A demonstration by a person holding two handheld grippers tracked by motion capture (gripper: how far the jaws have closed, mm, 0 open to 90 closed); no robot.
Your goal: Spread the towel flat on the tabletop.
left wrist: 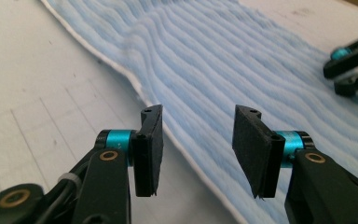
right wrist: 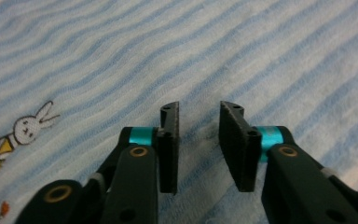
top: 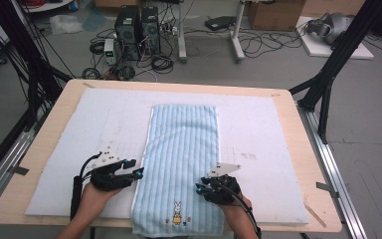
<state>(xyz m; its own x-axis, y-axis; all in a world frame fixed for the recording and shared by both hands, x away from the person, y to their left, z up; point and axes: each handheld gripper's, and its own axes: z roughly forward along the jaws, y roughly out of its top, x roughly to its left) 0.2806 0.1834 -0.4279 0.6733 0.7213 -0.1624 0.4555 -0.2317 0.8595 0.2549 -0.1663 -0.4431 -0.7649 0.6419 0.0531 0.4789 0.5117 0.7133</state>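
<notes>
**A:** ok so nearest the person, at 6 o'clock on the table (top: 298,149), the towel (top: 181,164) hangs a bit over the front edge; little rabbit picture (top: 177,213) sewn on that end; anyone see what the hands are up to?

**B:** both sit near that front end; left gripper (top: 138,169) is at about 7 o'clock, right at the towel's left hem; its own view has the jaws spread wide with the white hem (left wrist: 186,154) running between them, nothing pinched; right gripper (top: 199,189) is at about 5 o'clock, over the cloth inside its right edge; jaws parted, narrower gap, holding nothing, stripes under them and the rabbit (right wrist: 30,123) off to one side.

**A:** so which way does it lie?

**B:** long axis runs 6 to 12, straight away from the person; far end stops short of the white mat's (top: 79,149) back edge; my guess is the next grab is the two near corners, and those lie back toward 6 from both grippers; left one looks closer to an edge, since it already straddles the hem; the right one would need to slide outward first.
</notes>
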